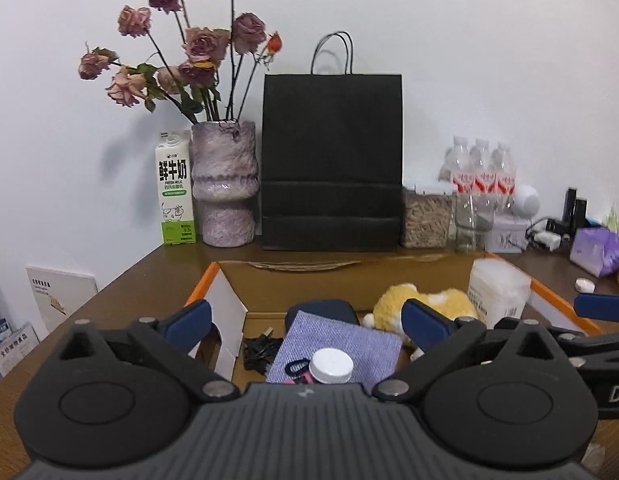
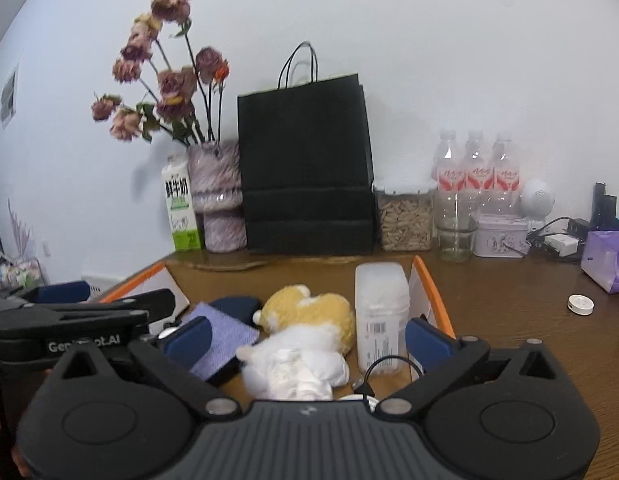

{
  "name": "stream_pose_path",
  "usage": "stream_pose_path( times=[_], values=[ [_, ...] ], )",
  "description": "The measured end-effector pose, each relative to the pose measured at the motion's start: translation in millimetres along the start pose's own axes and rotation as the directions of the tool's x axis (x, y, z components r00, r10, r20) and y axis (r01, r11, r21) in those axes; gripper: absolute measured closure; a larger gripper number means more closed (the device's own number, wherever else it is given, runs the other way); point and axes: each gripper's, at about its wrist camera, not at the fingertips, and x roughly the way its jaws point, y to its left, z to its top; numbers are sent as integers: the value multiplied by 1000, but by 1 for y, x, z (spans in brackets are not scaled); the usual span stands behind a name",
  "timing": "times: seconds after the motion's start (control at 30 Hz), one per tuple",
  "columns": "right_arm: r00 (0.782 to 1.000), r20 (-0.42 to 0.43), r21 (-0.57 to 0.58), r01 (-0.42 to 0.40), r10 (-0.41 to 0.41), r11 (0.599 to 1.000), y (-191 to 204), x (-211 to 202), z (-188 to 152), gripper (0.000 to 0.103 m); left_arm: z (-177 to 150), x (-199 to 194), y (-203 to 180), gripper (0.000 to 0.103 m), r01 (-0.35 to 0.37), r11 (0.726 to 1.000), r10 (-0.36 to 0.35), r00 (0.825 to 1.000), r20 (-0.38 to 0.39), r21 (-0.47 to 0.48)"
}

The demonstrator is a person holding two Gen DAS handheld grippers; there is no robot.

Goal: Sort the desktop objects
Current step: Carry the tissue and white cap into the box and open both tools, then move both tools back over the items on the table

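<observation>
An open cardboard box (image 1: 225, 300) with orange-edged flaps sits on the brown desk. It holds a yellow and white plush toy (image 1: 425, 304), a purple cloth pouch (image 1: 349, 340), a white-capped bottle (image 1: 331, 365), a black cable (image 1: 259, 350) and a clear cotton-swab box (image 1: 497, 292). My left gripper (image 1: 307, 320) hovers open and empty over the box. My right gripper (image 2: 309, 340) is open and empty above the plush toy (image 2: 305, 328), beside the swab box (image 2: 381, 316). The left gripper's side (image 2: 69, 320) shows at the right wrist view's left.
Along the back wall stand a milk carton (image 1: 175, 192), a vase of dried roses (image 1: 223, 184), a black paper bag (image 1: 331, 160), a jar (image 1: 425, 216), water bottles (image 1: 481, 172) and a tin (image 2: 501, 236). A purple packet (image 2: 607, 260) and a small white disc (image 2: 580, 304) lie right of the box.
</observation>
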Motion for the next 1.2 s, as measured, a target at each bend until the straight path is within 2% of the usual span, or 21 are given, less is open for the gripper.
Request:
stream_pose_path(
  times=[0.7,0.93,1.07,1.2],
  values=[
    [1000,15,-29,-5,5,1000,4,-10,-1,0,1,-11,-1,0,6,1000,-6,1000,14,24],
    [999,40,-64,-13,15,998,9,-26,-3,0,2,-29,7,0,21,1000,-21,999,40,12],
    [999,38,-72,-1,4,997,10,-39,-3,0,4,-39,14,0,49,999,-49,998,26,-8],
    [1000,6,-99,-2,3,995,12,-52,-8,0,1,-49,19,0,64,998,-64,998,5,18]
  ],
)
